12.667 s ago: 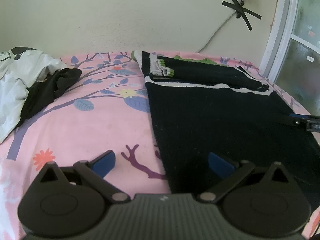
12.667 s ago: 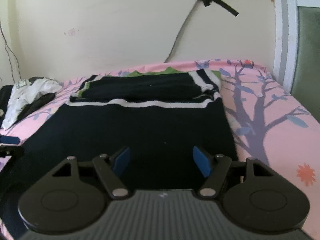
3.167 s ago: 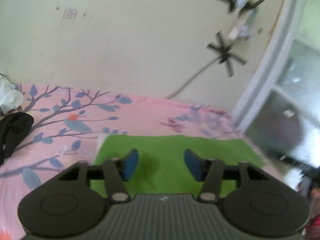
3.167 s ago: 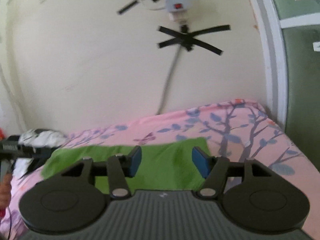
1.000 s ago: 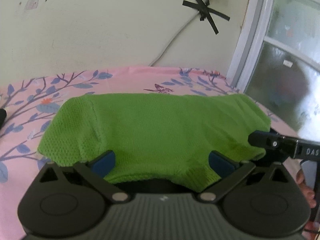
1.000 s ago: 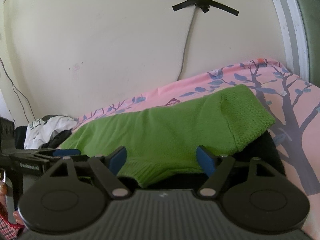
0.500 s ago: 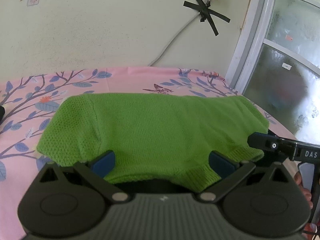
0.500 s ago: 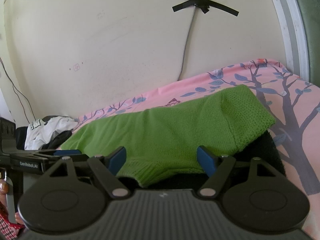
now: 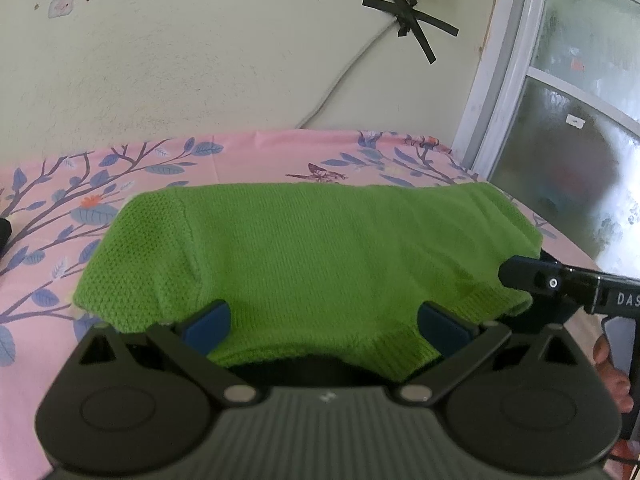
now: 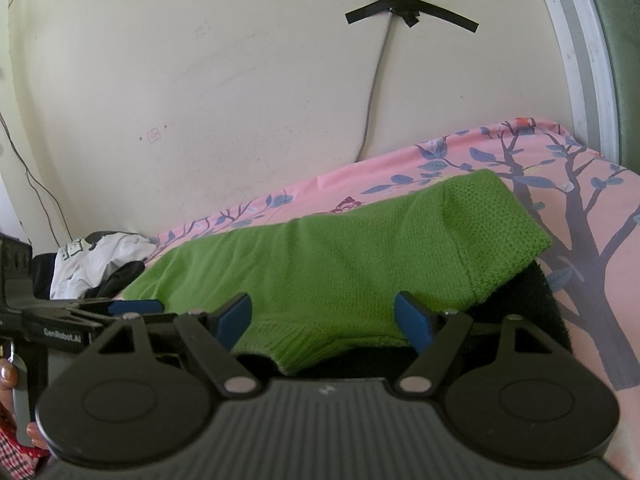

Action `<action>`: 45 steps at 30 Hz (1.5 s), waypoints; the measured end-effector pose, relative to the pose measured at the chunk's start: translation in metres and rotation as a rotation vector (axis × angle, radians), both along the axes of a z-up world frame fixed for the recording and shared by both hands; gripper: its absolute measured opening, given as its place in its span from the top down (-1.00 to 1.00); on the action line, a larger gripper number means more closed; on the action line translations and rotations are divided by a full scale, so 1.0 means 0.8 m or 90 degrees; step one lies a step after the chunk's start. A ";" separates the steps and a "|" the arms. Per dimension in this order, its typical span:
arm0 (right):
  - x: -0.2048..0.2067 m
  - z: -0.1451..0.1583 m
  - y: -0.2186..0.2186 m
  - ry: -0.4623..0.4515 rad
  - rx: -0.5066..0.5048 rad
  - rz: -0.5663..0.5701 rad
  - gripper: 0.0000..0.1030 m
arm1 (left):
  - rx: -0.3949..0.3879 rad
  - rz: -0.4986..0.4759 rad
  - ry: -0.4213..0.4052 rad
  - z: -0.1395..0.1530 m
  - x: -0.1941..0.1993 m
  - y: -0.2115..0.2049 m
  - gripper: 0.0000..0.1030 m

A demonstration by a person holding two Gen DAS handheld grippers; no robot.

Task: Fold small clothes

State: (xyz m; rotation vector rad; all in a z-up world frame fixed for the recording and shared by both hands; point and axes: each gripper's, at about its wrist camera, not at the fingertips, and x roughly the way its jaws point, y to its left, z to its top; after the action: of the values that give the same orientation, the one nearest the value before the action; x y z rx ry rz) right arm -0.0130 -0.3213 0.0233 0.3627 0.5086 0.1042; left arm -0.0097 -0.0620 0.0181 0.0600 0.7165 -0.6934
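Far left in the right wrist view: crumpled white and black clothes in a heap (image 10: 100,262) on the pink bedsheet printed with purple branches and blue leaves (image 10: 592,216), against the cream wall.

Next along, left hand-held gripper with black arms and blue pads (image 9: 325,322): jaws spread wide, clamped on nothing, fingertips hovering at the near ribbed hem of the folded green knitted sweater (image 9: 312,256). Seen from the other side too, low at the left edge of the right wrist view (image 10: 132,307).

Sweater itself lying flat across the middle of the sheet, green side up, a strip of its black knit showing under the near hem and at the right corner.

Right hand-held gripper (image 10: 325,325): jaws also well apart, nothing pinched, pads over the same hem (touching the knit or not, cannot tell).

Beyond, black tape cross (image 10: 410,6) holding a grey cable (image 10: 374,80) to the wall; white-framed frosted window (image 9: 568,120) at far right.
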 end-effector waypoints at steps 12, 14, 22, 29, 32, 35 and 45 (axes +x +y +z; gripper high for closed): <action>0.000 0.000 0.001 0.000 0.000 -0.001 -0.40 | 0.003 -0.002 0.001 0.000 0.000 0.001 -1.00; 0.000 0.000 0.001 0.000 0.000 -0.001 -0.40 | 0.004 -0.003 0.000 0.000 0.000 0.000 -1.00; 0.000 0.000 0.001 0.000 0.000 -0.001 -0.40 | 0.007 -0.002 -0.001 0.000 -0.001 -0.001 -1.00; 0.000 0.000 0.001 0.000 0.001 -0.002 -0.40 | 0.008 -0.003 0.000 0.000 -0.001 -0.001 -1.00; 0.000 0.000 0.001 0.000 0.001 -0.002 -0.40 | 0.009 -0.003 -0.001 0.001 -0.002 -0.001 -1.00; 0.000 0.000 0.001 0.000 0.001 -0.002 -0.40 | 0.009 -0.003 0.000 0.001 -0.002 -0.001 -1.00; -0.044 0.033 -0.056 -0.059 0.097 -0.075 -0.38 | -0.047 -0.008 0.021 0.004 0.004 0.016 -1.00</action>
State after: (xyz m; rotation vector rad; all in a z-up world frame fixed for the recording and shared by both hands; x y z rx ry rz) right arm -0.0478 -0.3661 0.0501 0.5337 0.3881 0.0450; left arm -0.0065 -0.0493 0.0215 -0.0145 0.7217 -0.7331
